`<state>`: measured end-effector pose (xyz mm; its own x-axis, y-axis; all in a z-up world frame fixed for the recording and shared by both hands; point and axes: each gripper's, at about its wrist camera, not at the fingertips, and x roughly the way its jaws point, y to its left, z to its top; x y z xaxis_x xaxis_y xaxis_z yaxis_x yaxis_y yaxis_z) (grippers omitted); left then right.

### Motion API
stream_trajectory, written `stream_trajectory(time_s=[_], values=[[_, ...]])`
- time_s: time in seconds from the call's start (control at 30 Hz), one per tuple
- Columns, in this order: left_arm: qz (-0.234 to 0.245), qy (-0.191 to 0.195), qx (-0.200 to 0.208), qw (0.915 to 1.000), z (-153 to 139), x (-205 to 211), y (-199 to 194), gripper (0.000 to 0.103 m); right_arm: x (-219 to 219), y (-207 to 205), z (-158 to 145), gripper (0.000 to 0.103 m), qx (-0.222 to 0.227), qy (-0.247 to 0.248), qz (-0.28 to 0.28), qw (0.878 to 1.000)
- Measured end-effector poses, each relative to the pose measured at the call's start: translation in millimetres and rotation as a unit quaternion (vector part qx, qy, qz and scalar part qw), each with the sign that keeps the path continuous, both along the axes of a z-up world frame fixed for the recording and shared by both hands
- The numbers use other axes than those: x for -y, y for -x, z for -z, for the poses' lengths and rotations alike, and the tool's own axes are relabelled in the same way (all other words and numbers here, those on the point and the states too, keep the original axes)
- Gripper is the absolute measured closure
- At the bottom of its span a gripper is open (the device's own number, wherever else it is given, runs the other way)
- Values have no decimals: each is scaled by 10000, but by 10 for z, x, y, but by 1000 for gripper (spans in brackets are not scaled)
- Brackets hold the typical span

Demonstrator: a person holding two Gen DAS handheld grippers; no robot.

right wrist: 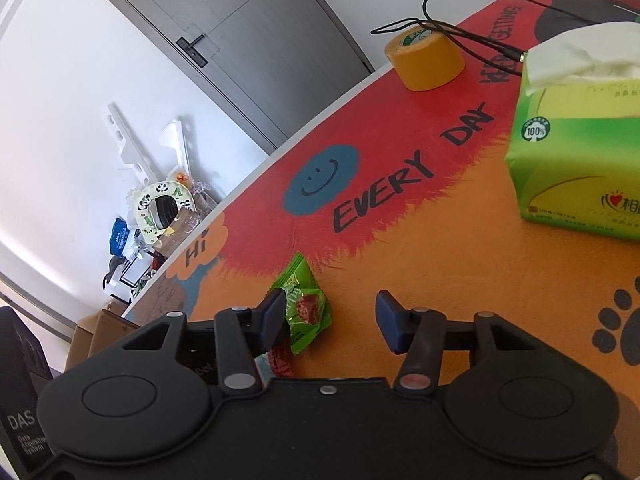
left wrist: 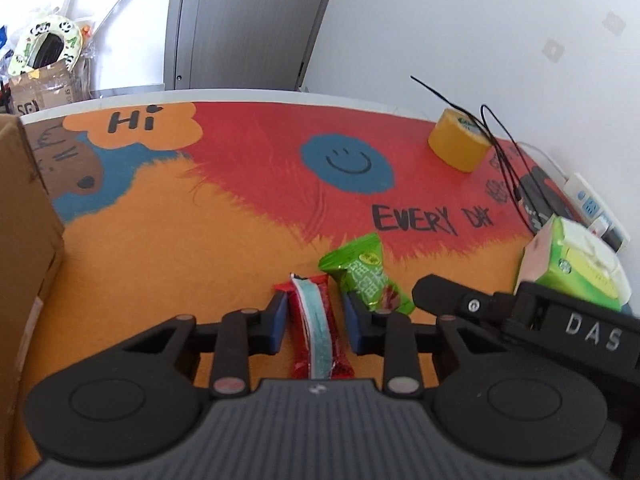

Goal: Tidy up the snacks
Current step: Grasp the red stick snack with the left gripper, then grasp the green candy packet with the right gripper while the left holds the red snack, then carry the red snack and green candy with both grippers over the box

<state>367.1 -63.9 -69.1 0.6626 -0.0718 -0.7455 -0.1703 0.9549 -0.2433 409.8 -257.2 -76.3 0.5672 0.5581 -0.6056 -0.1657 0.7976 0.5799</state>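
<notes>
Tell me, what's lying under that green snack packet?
Under the green snack packet only the orange mat shows; its near edge is hidden behind a gripper finger.

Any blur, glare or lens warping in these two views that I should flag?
Left wrist view: fisheye bends the table edge, dark vignette in the upper corners, the tissue pack slightly soft. Right wrist view: horizon strongly tilted, door curved by the lens, bright washed-out wall, the green snack packet sharp. No strong glare on the mat.

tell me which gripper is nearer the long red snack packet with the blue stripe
Left. The left gripper straddles the red snack packet, jaws not yet pressing; the right gripper sits beside it.
</notes>
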Motion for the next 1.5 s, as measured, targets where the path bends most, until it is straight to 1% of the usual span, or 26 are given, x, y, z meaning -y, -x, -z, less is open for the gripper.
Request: stream_trajectory(time_s=[0.03, 0.07, 0.23, 0.37, 0.5, 0.63, 0.73, 0.77, 0.8, 0.83, 0.87, 0.97, 1.13, 1.5], values=[[0, -76, 8, 10000, 5, 5, 0, 81, -3, -11, 2, 51, 10, 3, -11, 10000], [-6, -119, 13, 9999, 12, 3, 1, 84, -20, -13, 1, 51, 21, 13, -21, 10000], [-105, -107, 59, 9999, 10, -128, 19, 85, -137, -30, -6, 51, 91, 150, -101, 9998], [-235, -22, 72, 9997, -8, -296, 46, 85, -252, -74, -19, 50, 117, 283, -166, 9994], [-351, 19, 118, 9993, -42, -440, 65, 85, -378, -110, -45, 45, 177, 472, -217, 9985], [-455, 99, 141, 9988, -35, -562, 85, 85, -537, -127, -49, 40, 292, 785, -266, 9961], [-515, 154, 139, 9985, -22, -644, 103, 85, -633, -120, -33, 40, 329, 992, -300, 9941], [-524, 161, 134, 9984, -19, -663, 108, 85, -658, -113, -20, 43, 316, 1035, -337, 9936], [-530, 169, 132, 9984, -17, -680, 117, 85, -683, -101, -4, 50, 316, 1105, -348, 9928], [-538, 181, 130, 9983, -16, -696, 127, 85, -701, -77, -2, 65, 392, 1209, -322, 9914], [-552, 193, 132, 9982, -17, -710, 140, 85, -712, -68, 3, 71, 380, 1278, -314, 9906], [-582, 239, 159, 9979, -34, -729, 188, 85, -647, -24, 3, 73, 257, 985, -285, 9944], [-529, 288, 247, 9979, -98, -695, 312, 85, -535, 148, -46, 73, 311, 731, -136, 9967], [-432, 349, 549, 9969, -339, -606, 768, 85, -374, 623, -256, 73, 522, 384, 136, 9978]])
